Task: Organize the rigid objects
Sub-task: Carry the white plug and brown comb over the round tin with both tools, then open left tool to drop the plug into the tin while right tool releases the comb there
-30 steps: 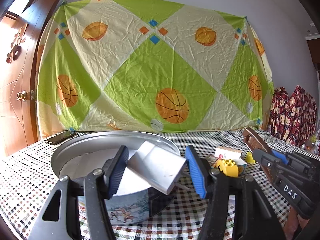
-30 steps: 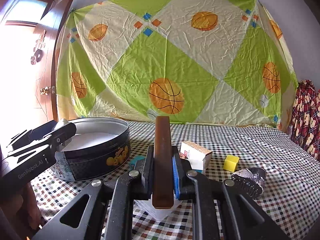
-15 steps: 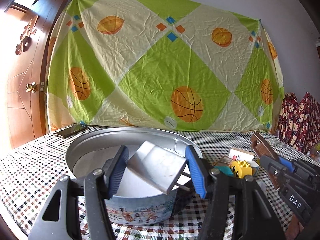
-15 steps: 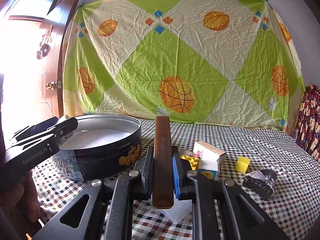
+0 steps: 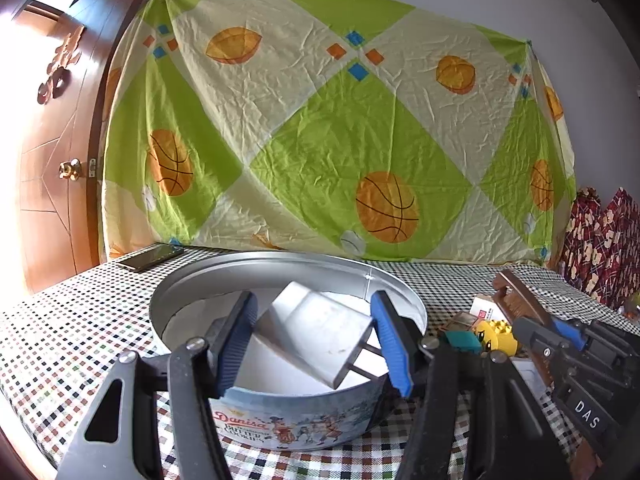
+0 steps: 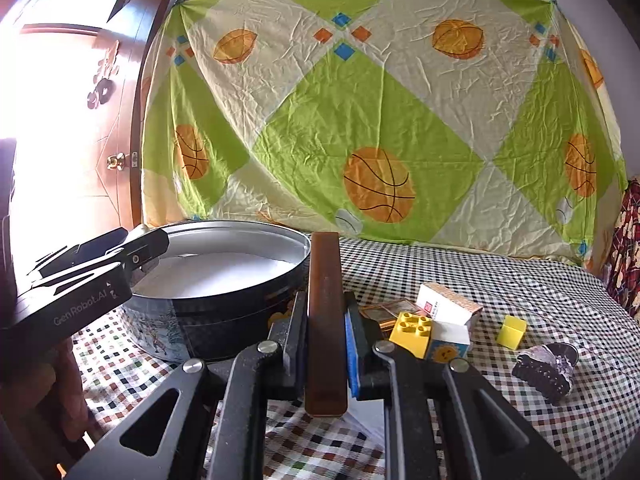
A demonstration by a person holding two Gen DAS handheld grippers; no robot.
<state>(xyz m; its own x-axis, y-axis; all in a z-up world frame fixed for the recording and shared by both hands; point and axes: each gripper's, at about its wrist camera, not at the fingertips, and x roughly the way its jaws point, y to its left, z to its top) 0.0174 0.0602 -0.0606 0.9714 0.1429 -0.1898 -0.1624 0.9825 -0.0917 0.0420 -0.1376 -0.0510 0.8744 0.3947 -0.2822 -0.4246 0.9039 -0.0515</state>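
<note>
Seemingly little is sorted yet; the round blue printed biscuit tin (image 5: 288, 420) shows only a white paper lining inside, as far as either view reaches; over it the left gripper (image 5: 316, 340) holds a white plug-in charger block (image 5: 316, 332) tilted between partly spread blue pads, clamped rather than loose, ready to drop in; the right gripper (image 6: 326, 344), jaws squeezed tight, grips a flat brown wooden strip (image 6: 325, 320) upright beside the tin; left on the checked tablecloth (image 6: 520, 280) are a yellow studded toy brick (image 6: 412, 334), a white-and-tan small carton (image 6: 448, 306), a little yellow cube (image 6: 512, 332) and a dark toothed hair clip (image 6: 544, 372); a black phone (image 5: 150, 257) lies far left, clear of the work; nothing blocks the tin's mouth.
</note>
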